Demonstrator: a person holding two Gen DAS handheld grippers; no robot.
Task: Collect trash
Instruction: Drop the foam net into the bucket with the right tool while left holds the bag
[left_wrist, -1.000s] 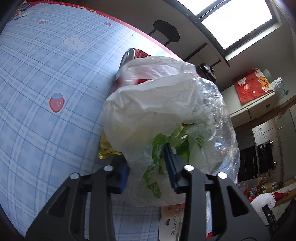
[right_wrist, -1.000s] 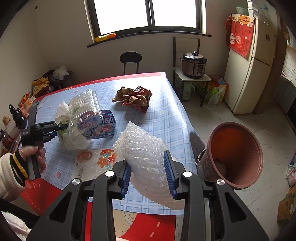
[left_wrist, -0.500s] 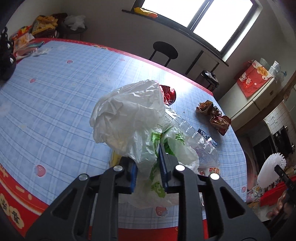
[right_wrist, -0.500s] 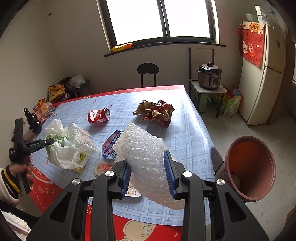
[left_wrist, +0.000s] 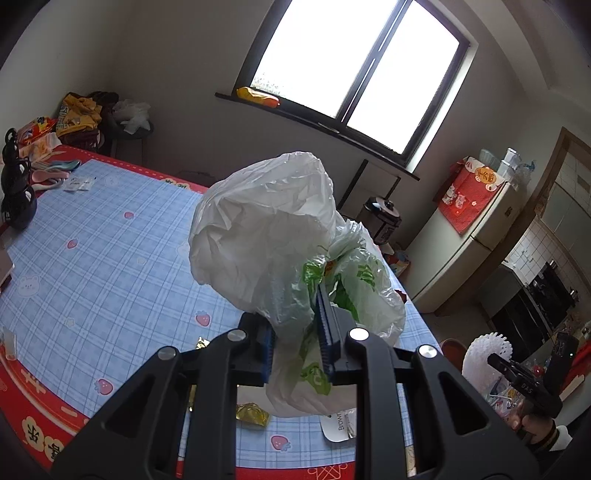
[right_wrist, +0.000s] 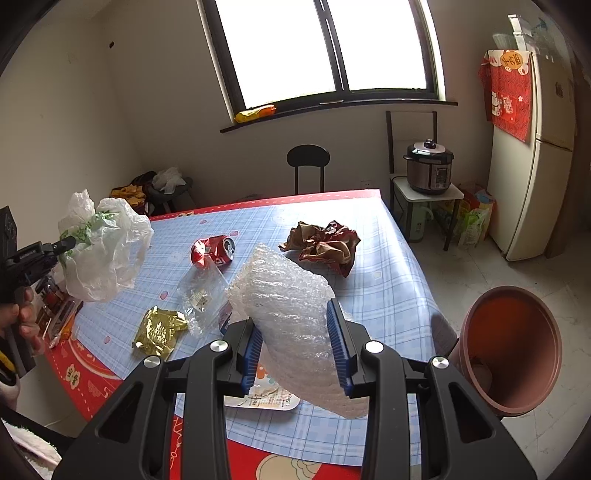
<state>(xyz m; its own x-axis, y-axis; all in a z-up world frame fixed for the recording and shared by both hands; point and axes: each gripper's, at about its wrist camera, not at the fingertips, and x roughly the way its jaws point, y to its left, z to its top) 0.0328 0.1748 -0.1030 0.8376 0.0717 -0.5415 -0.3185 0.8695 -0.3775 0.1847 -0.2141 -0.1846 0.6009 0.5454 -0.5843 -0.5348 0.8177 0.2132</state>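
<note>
My left gripper (left_wrist: 295, 328) is shut on a white and green plastic bag (left_wrist: 266, 236) and holds it up above the blue checked table (left_wrist: 96, 266); the bag (right_wrist: 103, 247) also shows at the left of the right wrist view. My right gripper (right_wrist: 297, 343) is shut on a wad of bubble wrap (right_wrist: 295, 317), held above the table's near edge. On the table lie a crushed red can (right_wrist: 212, 251), a crumpled brown and red wrapper (right_wrist: 325, 245), a clear plastic packet (right_wrist: 201, 295), a gold wrapper (right_wrist: 159, 330) and a printed label (right_wrist: 266, 397).
A brown bin (right_wrist: 509, 350) stands on the floor at the table's right. A black chair (right_wrist: 308, 166), a rice cooker (right_wrist: 428, 166) on a small stand and a fridge (right_wrist: 532, 158) are beyond. A black bottle (left_wrist: 16, 188) stands at the table's far left.
My left gripper has closed on the plastic bag and lifted it off the table, uncovering the clear packet and gold wrapper. My right gripper keeps hold of the bubble wrap and has shifted slightly.
</note>
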